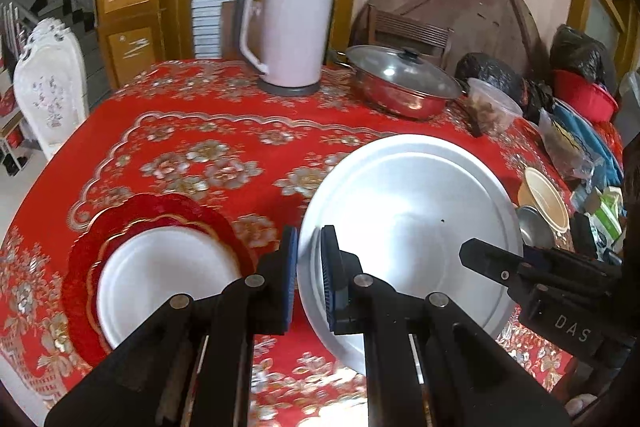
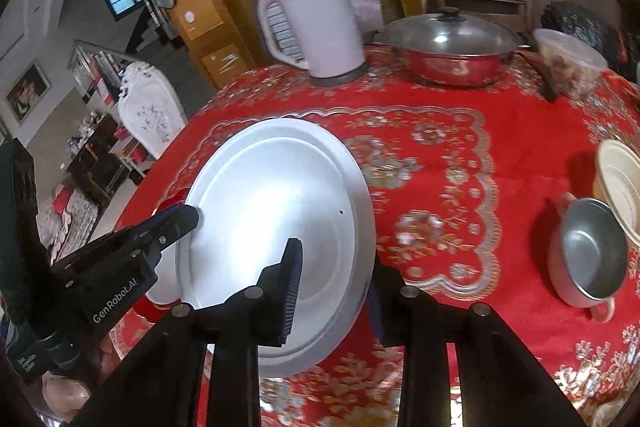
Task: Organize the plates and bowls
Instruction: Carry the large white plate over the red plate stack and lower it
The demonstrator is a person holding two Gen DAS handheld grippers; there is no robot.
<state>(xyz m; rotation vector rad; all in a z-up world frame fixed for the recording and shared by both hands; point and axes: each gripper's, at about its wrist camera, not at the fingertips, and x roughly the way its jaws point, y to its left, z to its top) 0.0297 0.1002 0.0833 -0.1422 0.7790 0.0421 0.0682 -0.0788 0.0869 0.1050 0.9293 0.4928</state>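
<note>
Grippers hold one big silver plate [image 1: 412, 227] above the red table [image 1: 224, 147]. The left gripper [image 1: 309, 281] pinches its left rim and the right gripper [image 2: 332, 297] pinches its right rim. A white plate [image 1: 160, 279] sits on a red plate [image 1: 120, 223] beside it.

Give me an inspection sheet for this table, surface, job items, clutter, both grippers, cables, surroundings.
Surface: round table under a red floral cloth.
Job's things: large silver plate tilted off the cloth, held on two sides; red-rimmed plate with a white dish on it at left; cream bowl and metal bowl at right.
Clutter: white kettle, lidded steel pot, plastic tub, dark bags.
Grippers: left gripper shut on the plate's left rim; right gripper astride its right rim.
Cables: nothing seen.
Surroundings: white chair, staircase, wooden doors.
</note>
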